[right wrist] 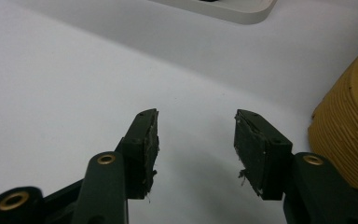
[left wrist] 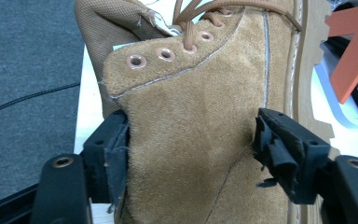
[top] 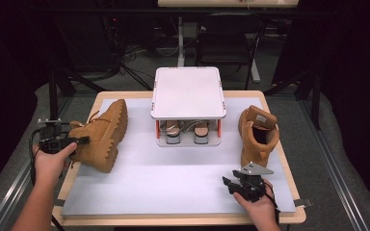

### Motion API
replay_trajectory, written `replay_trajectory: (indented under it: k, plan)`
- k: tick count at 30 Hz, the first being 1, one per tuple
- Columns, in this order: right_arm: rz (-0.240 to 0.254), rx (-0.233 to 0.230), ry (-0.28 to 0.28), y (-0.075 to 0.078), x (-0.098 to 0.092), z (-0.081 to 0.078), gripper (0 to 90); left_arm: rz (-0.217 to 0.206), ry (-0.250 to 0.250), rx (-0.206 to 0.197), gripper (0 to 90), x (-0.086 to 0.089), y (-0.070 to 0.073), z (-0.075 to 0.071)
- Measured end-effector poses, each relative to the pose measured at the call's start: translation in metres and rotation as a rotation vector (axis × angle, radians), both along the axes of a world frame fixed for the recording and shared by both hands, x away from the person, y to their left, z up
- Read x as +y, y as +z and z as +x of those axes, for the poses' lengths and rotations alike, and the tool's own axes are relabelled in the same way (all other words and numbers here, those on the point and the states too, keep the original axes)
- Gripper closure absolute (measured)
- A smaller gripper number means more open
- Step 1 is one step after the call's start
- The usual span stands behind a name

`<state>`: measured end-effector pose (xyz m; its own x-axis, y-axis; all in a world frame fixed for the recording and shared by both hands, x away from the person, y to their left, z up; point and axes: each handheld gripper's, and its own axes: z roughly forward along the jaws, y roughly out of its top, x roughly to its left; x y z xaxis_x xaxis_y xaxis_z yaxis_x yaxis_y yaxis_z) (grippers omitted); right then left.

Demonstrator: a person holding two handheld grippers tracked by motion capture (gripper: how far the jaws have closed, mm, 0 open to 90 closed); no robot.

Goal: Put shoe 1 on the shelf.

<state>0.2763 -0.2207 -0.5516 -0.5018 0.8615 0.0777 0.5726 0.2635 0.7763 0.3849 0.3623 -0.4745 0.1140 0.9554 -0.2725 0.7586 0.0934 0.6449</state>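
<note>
Left tan suede boot [top: 103,134] is lying on its side at the left edge of the white mat [top: 173,178], lugged sole facing the middle of the table, laces trailing toward the table edge. Left gripper [top: 79,141] is straddling its ankle section; in the left gripper view the boot [left wrist: 191,126] is sitting between the jaws, left pad touching the suede, right pad just off it, so jaws are apart and not clamped. No readable branding on the suede or eyelets.

Right gripper [top: 231,184] is resting low over bare mat near the front right, jaws apart with nothing between them. Second tan boot [top: 257,134] is standing just beyond it; the tag on its tongue is too small to read.

White two-tier shoe rack [top: 188,94] is sitting centre-back, with a pair of sandals [top: 187,130] on the lower shelf.
</note>
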Motion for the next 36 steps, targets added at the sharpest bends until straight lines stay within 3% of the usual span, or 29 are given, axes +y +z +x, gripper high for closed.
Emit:
replay_trajectory:
  k: [16,21,25,29,34,36]
  plan:
    - [0.007,0.004,0.003,0.000,0.000,0.000,49.5,0.049,-0.035,-0.057,50.8,-0.021,0.024,-0.007]
    - [0.006,0.001,0.008,0.000,0.001,0.000,49.5,0.046,-0.084,-0.077,54.6,-0.033,0.031,-0.006]
    - [0.012,0.001,0.000,0.000,0.000,0.000,49.4,0.070,-0.103,-0.077,57.0,-0.042,0.035,-0.005]
    - [0.015,0.003,0.000,0.000,-0.001,0.000,49.4,0.037,-0.123,-0.083,60.8,-0.045,0.037,-0.005]
    - [0.014,0.005,0.006,-0.001,0.000,0.001,49.4,0.028,-0.142,-0.099,65.0,-0.052,0.039,-0.006]
    - [0.013,0.005,0.005,0.000,0.000,0.001,49.4,0.006,-0.160,-0.110,71.3,-0.055,0.041,-0.006]
